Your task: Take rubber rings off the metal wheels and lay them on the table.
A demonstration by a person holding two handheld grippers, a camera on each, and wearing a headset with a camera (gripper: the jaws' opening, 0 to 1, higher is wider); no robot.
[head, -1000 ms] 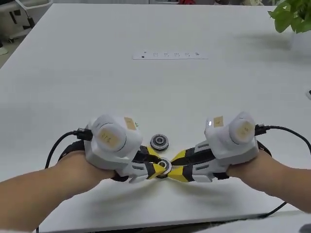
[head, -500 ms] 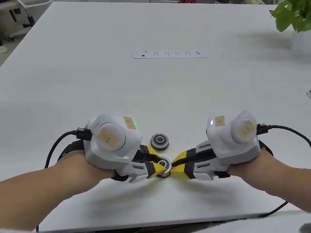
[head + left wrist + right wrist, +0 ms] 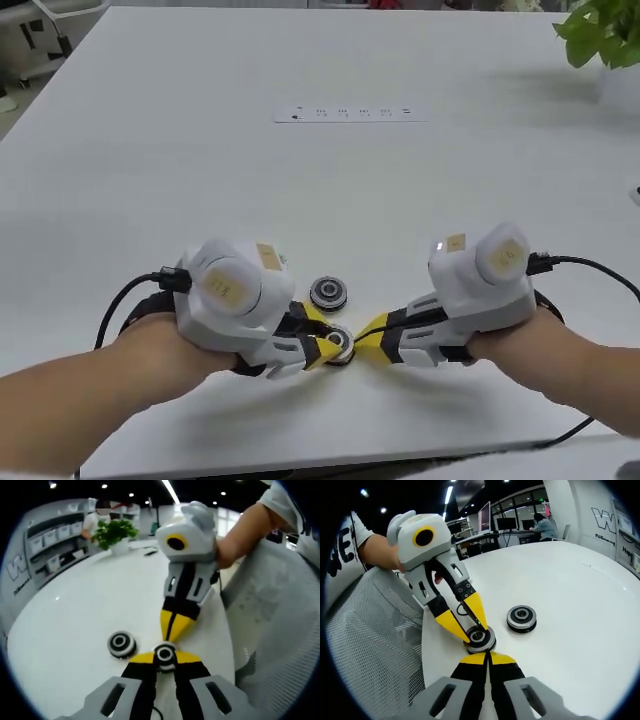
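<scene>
Pinching a metal wheel (image 3: 480,638), left gripper (image 3: 165,658); right gripper (image 3: 490,656) with jaws pressed together, tips against that wheel's rim.

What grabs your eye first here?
The left gripper and right gripper, both yellow-tipped, meet nose to nose near the front edge of the white table, the left's jaws closed on a small metal wheel. A second wheel lies just beyond, and a green plant stands far right.
</scene>
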